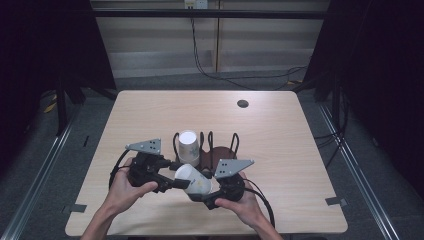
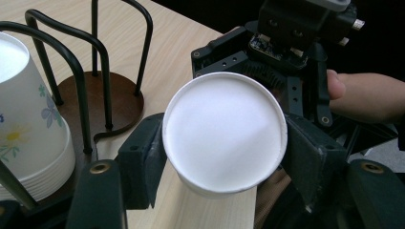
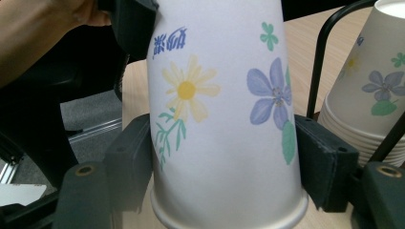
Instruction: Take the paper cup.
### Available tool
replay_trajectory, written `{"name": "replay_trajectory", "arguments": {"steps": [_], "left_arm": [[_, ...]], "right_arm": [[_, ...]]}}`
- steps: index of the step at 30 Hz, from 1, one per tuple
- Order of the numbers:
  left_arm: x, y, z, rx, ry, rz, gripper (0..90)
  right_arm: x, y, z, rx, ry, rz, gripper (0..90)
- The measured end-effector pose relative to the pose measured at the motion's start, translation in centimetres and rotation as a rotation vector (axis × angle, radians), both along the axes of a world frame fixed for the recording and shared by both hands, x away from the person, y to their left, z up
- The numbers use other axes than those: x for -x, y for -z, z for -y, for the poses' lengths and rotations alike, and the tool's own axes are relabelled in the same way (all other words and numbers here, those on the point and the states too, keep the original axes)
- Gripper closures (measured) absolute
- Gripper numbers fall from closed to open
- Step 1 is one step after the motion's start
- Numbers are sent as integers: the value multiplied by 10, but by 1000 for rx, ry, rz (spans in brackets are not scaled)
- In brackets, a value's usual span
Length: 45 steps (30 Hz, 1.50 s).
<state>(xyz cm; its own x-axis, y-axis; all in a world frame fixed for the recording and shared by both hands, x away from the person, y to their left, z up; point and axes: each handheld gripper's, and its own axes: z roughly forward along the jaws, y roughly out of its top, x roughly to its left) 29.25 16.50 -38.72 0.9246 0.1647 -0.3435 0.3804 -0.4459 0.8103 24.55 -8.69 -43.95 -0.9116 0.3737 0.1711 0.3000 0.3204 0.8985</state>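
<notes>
While both grippers, left gripper (image 1: 172, 184) and right gripper (image 1: 207, 196), are clamping the paper cup (image 1: 193, 179) at lower centre above the desk (image 1: 280, 150), its light, thin, crushable wall is needing gentle pressure near the stiffer rim.

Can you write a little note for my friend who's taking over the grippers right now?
Left gripper: fingers shut on the loose paper cup, near its closed bottom.
Right gripper: fingers against the same cup near its rim.
Cup stack: upside down in the wire rack on the table.
Done: one cup is held above the table, off the stack.
Left: probably handing it over or placing it.
</notes>
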Motion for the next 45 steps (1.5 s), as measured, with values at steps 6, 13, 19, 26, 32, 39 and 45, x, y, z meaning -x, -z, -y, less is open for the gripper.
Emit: {"name": "replay_trajectory", "arguments": {"steps": [6,13,19,26,32,39,45], "left_arm": [[1,0,2,-5,-8,28,274],[2,-2,2,-22,-20,58,209],[2,-2,1,-51,-34,98,208],[5,-1,1,-92,-38,135,212],[6,0,0,-109,-50,142,211],[5,6,-3,-149,-53,132,204],[6,8,-8,-154,-62,138,219]], "right_arm": [[-2,-2,4,7,2,-11,299],[-4,-2,9,37,26,-29,303],[-6,-2,13,66,32,-44,307],[-7,-1,16,86,36,-59,308],[-8,-1,17,99,33,-68,311],[-11,0,16,126,28,-89,314],[-11,-2,18,137,17,-93,314]]}}
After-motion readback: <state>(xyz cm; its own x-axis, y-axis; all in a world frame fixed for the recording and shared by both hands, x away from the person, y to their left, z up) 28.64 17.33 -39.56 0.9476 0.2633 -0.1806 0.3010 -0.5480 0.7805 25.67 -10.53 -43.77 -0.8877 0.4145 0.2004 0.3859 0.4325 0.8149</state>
